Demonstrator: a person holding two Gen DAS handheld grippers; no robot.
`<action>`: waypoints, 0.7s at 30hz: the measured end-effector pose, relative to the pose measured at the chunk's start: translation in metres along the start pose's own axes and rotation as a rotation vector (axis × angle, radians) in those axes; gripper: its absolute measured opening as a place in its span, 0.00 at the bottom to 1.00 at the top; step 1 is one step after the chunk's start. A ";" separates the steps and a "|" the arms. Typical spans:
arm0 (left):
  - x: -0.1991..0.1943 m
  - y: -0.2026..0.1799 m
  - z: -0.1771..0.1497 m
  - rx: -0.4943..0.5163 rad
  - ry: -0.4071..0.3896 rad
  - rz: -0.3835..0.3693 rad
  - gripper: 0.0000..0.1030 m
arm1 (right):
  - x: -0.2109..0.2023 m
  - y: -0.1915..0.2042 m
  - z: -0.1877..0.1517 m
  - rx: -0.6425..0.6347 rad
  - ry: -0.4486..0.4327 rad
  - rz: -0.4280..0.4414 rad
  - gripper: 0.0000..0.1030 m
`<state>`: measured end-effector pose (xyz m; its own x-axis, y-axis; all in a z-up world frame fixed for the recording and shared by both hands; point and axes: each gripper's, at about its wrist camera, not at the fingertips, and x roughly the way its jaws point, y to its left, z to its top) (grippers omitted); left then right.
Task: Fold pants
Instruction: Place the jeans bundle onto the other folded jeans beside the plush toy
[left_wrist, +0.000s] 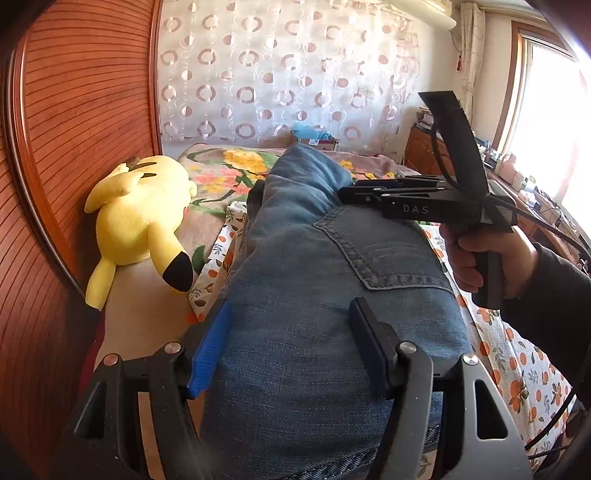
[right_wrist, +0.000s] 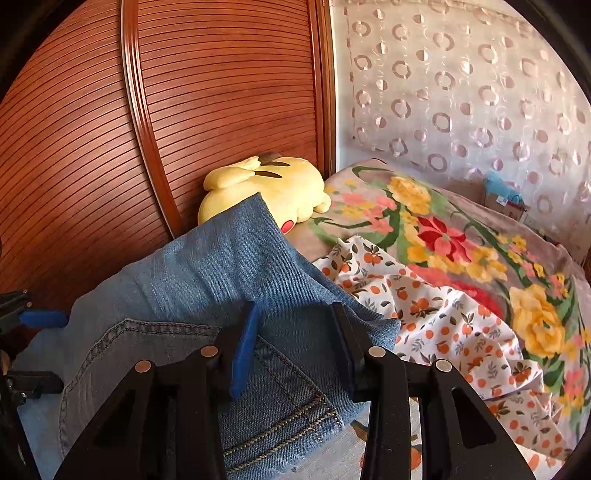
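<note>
A pair of blue jeans (left_wrist: 295, 258) lies folded in a thick bundle on the bed, back pocket up. My left gripper (left_wrist: 290, 347) stands open, low over the near end. Its blue pad (left_wrist: 210, 350) is at the bundle's left edge and its dark pad (left_wrist: 369, 343) rests on the denim. My right gripper (right_wrist: 295, 347) is shut on a fold of the jeans (right_wrist: 207, 266), whose leg part rises behind the pads. In the left wrist view a hand holds the right gripper (left_wrist: 347, 192) over the jeans' far part. The left gripper's blue pad (right_wrist: 44, 319) shows at the right wrist view's left edge.
A yellow plush toy (left_wrist: 140, 218) lies against the slatted wooden panel (left_wrist: 74, 147) left of the jeans. An orange-print sheet (right_wrist: 443, 314) and a floral blanket (right_wrist: 461, 236) cover the bed to the right. A cluttered desk (left_wrist: 517, 177) stands by the window, and a black cable (left_wrist: 554, 229) trails from the right gripper.
</note>
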<state>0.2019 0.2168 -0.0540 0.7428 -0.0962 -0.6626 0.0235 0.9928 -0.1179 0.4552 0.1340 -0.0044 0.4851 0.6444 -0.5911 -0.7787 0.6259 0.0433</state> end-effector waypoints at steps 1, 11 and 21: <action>0.001 0.000 -0.001 -0.003 0.001 -0.001 0.65 | 0.003 -0.003 -0.004 0.004 -0.003 0.000 0.38; -0.009 -0.009 0.004 -0.011 0.000 0.033 0.65 | -0.043 0.010 -0.022 0.051 -0.082 -0.043 0.38; -0.036 -0.055 0.020 0.031 -0.091 0.006 0.67 | -0.122 0.016 -0.060 0.070 -0.147 -0.159 0.38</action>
<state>0.1876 0.1669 -0.0086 0.8009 -0.0848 -0.5927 0.0386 0.9952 -0.0902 0.3599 0.0390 0.0198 0.6564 0.5891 -0.4712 -0.6606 0.7505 0.0180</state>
